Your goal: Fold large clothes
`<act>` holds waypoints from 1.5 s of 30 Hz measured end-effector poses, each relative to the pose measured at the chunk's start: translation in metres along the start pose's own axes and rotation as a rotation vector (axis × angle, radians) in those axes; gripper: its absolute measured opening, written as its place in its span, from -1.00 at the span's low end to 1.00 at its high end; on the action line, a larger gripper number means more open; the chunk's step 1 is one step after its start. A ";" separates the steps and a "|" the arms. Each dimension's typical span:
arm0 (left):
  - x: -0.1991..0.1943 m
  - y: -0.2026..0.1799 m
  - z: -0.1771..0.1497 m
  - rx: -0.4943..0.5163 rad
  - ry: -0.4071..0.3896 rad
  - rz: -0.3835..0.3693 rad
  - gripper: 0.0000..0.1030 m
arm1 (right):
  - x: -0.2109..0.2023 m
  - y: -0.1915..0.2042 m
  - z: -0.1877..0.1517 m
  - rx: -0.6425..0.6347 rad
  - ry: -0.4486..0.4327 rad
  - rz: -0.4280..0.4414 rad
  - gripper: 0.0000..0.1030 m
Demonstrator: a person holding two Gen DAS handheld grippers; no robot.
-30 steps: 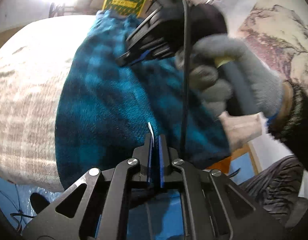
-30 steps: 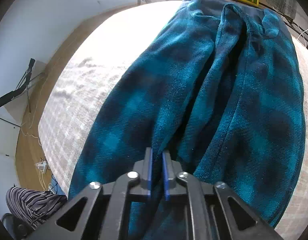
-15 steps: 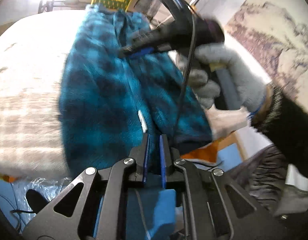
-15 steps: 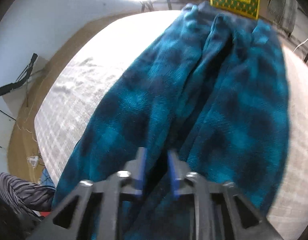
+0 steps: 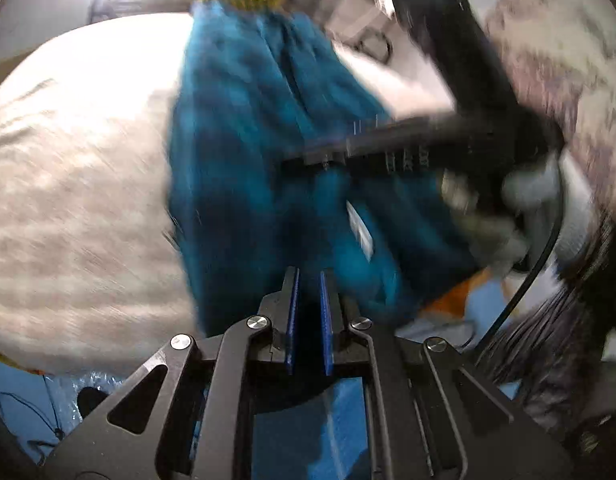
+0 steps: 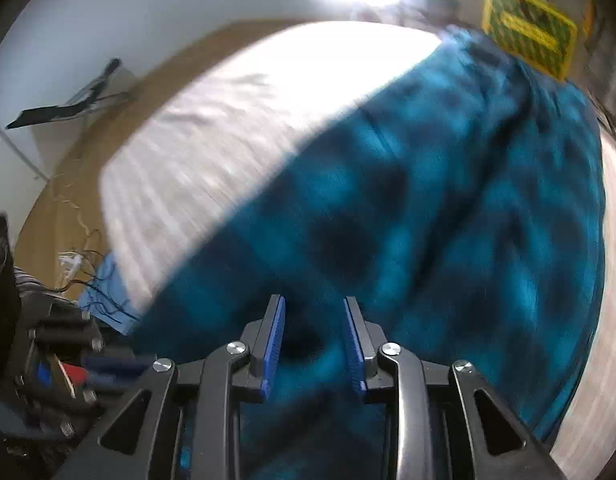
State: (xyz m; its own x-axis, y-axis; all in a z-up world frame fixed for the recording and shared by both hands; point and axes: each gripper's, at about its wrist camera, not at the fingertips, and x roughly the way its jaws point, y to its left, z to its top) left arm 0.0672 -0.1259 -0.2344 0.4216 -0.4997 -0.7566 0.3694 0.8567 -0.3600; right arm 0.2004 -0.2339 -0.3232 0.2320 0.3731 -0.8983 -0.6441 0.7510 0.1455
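A blue and black plaid fleece garment (image 5: 243, 152) lies lengthwise on the pale checked bed (image 5: 79, 160), with a white tag (image 5: 360, 232) near its close end. My left gripper (image 5: 308, 274) sits at the near hem, its pads almost together with dark fabric in the slit. In the right wrist view the same garment (image 6: 428, 220) fills the middle. My right gripper (image 6: 314, 300) hovers over it, its jaws apart and closing, with fleece below them and the pads not pressing on it. From the left wrist view the right gripper (image 5: 299, 162) shows as a blurred black bar held by a gloved hand (image 5: 488, 216).
The bed (image 6: 227, 140) drops off at the near edge to blue matting (image 5: 308, 432) and loose cables (image 6: 87, 268). A yellow-green sign (image 6: 528, 44) stands beyond the far end. A patterned wall hanging (image 5: 568, 60) is on the right.
The right gripper has opened, let go of the fleece fold and slid sideways across the garment. The left gripper has dropped lower at the near hem. Both views are now motion-blurred.
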 end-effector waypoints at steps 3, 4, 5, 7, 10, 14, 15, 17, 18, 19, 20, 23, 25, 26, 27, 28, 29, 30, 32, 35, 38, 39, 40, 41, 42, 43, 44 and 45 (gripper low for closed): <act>-0.004 -0.015 -0.005 0.072 -0.049 0.048 -0.81 | -0.009 -0.009 -0.012 0.080 -0.041 0.046 -0.51; -0.006 -0.014 0.000 0.064 -0.023 0.022 -0.80 | -0.019 -0.010 -0.014 0.108 -0.050 0.063 -0.50; -0.012 -0.011 0.002 0.031 -0.006 -0.001 -0.78 | -0.030 -0.011 -0.018 0.127 -0.066 0.082 -0.43; -0.026 -0.007 0.004 -0.013 -0.022 -0.017 -0.59 | -0.058 -0.013 -0.034 0.160 -0.120 0.096 -0.31; -0.048 -0.004 0.003 -0.029 -0.064 -0.027 -0.31 | -0.095 -0.005 -0.066 0.145 -0.169 0.087 -0.13; -0.058 0.008 0.010 -0.095 -0.079 -0.020 -0.31 | -0.104 0.023 -0.099 0.066 -0.160 0.087 0.25; -0.063 0.013 0.009 -0.113 -0.084 -0.017 -0.31 | -0.099 0.034 -0.105 0.019 -0.149 0.058 0.25; -0.066 0.020 0.012 -0.156 -0.102 -0.003 -0.31 | -0.087 0.055 -0.114 -0.087 -0.122 -0.041 0.15; -0.070 0.023 0.014 -0.176 -0.113 0.008 -0.31 | -0.081 0.062 -0.116 -0.125 -0.104 -0.084 0.06; -0.072 0.026 0.014 -0.184 -0.118 0.012 -0.31 | -0.073 0.066 -0.117 -0.149 -0.087 -0.110 -0.24; -0.074 0.028 0.015 -0.191 -0.124 0.022 -0.31 | -0.062 0.069 -0.119 -0.176 -0.063 -0.154 -0.54; -0.079 0.034 0.019 -0.210 -0.137 0.050 -0.31 | -0.057 0.067 -0.125 -0.232 -0.059 -0.203 -0.83; -0.081 0.038 0.018 -0.225 -0.141 0.069 -0.31 | -0.068 0.064 -0.129 -0.259 -0.044 -0.217 -0.88; -0.081 0.040 0.018 -0.229 -0.141 0.077 -0.31 | -0.079 0.061 -0.132 -0.271 -0.042 -0.208 -0.88; -0.082 0.042 0.018 -0.229 -0.143 0.084 -0.27 | -0.087 0.055 -0.132 -0.258 -0.054 -0.188 -0.89; -0.081 0.046 0.017 -0.236 -0.143 0.098 -0.15 | -0.091 0.053 -0.131 -0.233 -0.064 -0.172 -0.98; -0.079 0.048 0.017 -0.245 -0.142 0.106 -0.10 | -0.092 0.050 -0.129 -0.188 -0.083 -0.143 -0.98; -0.077 0.052 0.017 -0.263 -0.134 0.108 -0.07 | -0.087 0.050 -0.125 -0.177 -0.087 -0.131 -0.97; -0.073 0.060 0.017 -0.303 -0.116 0.098 -0.07 | -0.065 0.065 -0.130 -0.222 -0.061 -0.167 -0.96; -0.065 0.072 0.015 -0.383 -0.084 0.068 -0.02 | -0.061 0.074 -0.135 -0.245 -0.070 -0.195 -0.76; -0.059 0.083 0.012 -0.485 -0.055 0.020 -0.02 | -0.088 0.064 -0.136 -0.176 -0.095 -0.094 -0.18; -0.059 0.083 0.012 -0.496 -0.051 0.004 -0.01 | -0.100 0.062 -0.140 -0.160 -0.119 -0.057 -0.17; -0.058 0.083 0.013 -0.494 -0.046 -0.002 0.02 | -0.112 0.058 -0.145 -0.144 -0.140 -0.023 -0.06; -0.058 0.082 0.014 -0.487 -0.041 0.002 0.04 | -0.124 0.050 -0.149 -0.121 -0.163 -0.003 0.14; -0.057 0.082 0.015 -0.476 -0.041 0.007 0.08 | -0.133 0.041 -0.153 -0.085 -0.189 0.000 0.23; -0.056 0.082 0.016 -0.471 -0.039 0.006 0.09 | -0.141 0.029 -0.156 -0.032 -0.213 0.003 0.31; -0.055 0.083 0.016 -0.474 -0.035 0.000 0.09 | -0.146 0.013 -0.159 0.039 -0.226 0.013 0.33; -0.053 0.085 0.016 -0.478 -0.030 -0.008 0.09 | -0.148 0.000 -0.160 0.091 -0.231 0.020 0.33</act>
State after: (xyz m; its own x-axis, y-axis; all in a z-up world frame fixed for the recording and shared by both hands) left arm 0.0895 -0.0288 -0.2157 0.4466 -0.5038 -0.7394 -0.0469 0.8120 -0.5817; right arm 0.0490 -0.3762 -0.2568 0.3870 0.4950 -0.7780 -0.5842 0.7844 0.2085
